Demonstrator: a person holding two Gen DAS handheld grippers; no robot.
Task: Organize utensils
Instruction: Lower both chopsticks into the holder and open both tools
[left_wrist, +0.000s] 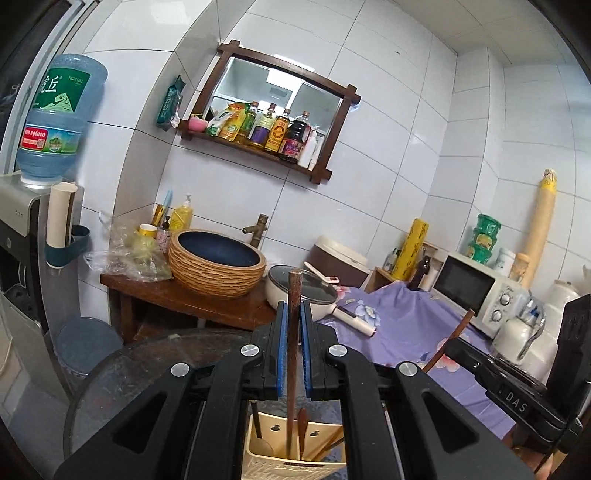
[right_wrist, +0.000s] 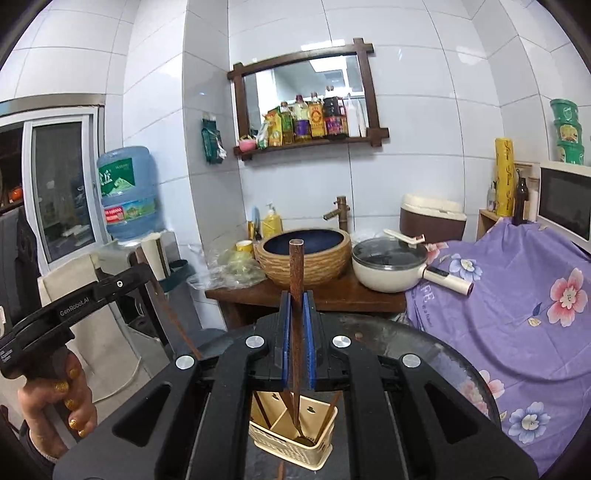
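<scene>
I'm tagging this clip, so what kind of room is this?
Most likely a small home kitchen: a microwave on a cloth-covered counter, a lidded pot beside a basin sink, and a wall shelf of sauce bottles.

cloth (right_wrist: 517, 266): purple, floral | basin (right_wrist: 306, 258): tan outside (ribbed), dark blue inside | utensil holder (right_wrist: 295, 439): cream

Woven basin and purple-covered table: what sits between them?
A white lidded pot sits between the woven basin and the purple cloth, seen in the right wrist view.
</scene>
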